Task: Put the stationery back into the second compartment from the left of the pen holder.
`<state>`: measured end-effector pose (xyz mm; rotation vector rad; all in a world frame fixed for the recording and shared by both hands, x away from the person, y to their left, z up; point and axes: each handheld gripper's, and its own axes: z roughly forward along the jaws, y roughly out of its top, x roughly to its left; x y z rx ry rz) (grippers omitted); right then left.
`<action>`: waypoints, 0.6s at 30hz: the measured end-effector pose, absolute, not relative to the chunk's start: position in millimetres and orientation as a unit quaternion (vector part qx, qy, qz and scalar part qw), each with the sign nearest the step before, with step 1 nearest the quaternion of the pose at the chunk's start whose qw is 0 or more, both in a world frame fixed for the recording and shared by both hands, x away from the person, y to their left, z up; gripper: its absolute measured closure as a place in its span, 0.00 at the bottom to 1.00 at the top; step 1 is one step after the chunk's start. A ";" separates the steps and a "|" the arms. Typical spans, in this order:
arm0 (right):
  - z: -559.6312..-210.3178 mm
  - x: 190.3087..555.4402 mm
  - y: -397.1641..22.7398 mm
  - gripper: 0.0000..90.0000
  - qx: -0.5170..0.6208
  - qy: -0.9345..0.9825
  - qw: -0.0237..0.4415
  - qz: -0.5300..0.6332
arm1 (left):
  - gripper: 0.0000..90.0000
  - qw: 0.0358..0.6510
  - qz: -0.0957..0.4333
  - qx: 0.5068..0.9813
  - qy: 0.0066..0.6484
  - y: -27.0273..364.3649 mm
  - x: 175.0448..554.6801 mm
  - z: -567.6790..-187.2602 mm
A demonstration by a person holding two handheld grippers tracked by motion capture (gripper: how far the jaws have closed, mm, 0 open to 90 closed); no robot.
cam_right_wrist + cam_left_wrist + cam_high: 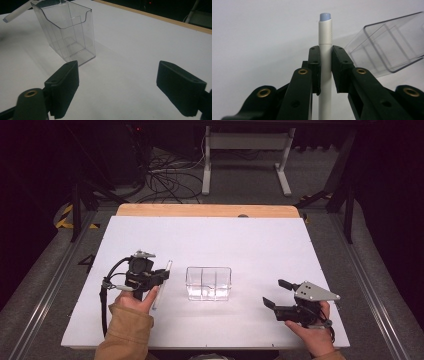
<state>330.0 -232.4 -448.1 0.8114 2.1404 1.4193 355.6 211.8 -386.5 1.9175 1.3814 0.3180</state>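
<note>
White and slim, a plastic marker pen with a pale blue end cap (325, 42) is clamped between the two black jaws of the left gripper (326, 65), whose pads press on the barrel from both sides; the capped tip sticks out past the jaw tips. In the high view the left gripper (159, 279) sits at the near left of the white table top (250, 240), gripped by a hand in a tan sleeve (127, 330), with the pen (162, 282) running near-to-far just to its right. Just right of the pen, and apart from it, stands a clear plastic holder with inner dividers (208, 283), upright near the middle of the table; the left gripper view shows it (390, 45) to the right of the pen. At the near right, the right gripper (277, 293) rests low over the table, well apart from the holder, its jaws spread wide with nothing between them (117, 85). From the right gripper view the holder (68, 32) stands far left, the pen's end (15, 14) beyond it.
</note>
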 end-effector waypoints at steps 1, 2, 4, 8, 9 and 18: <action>-448.2 330.0 -232.3 0.21 0.293 0.775 0.222 0.514 | 0.88 0.376 0.128 0.748 0.531 212.7 354.9 -384.6; -448.2 329.9 -232.1 0.21 0.293 0.775 0.222 0.514 | 0.88 0.382 0.129 0.747 0.528 212.7 353.9 -383.1; -448.4 329.9 -231.9 0.21 0.294 0.776 0.222 0.513 | 0.88 0.393 0.140 0.746 0.519 213.1 352.7 -380.6; -448.7 329.7 -231.4 0.21 0.293 0.776 0.222 0.513 | 0.88 0.423 0.141 0.740 0.503 214.3 350.4 -375.2; -448.7 329.7 -231.5 0.21 0.293 0.776 0.222 0.513 | 0.88 0.430 0.145 0.737 0.500 214.4 349.4 -373.5; -448.8 328.3 -232.0 0.21 0.291 0.775 0.224 0.514 | 0.88 0.495 0.163 0.724 0.453 213.1 341.9 -361.6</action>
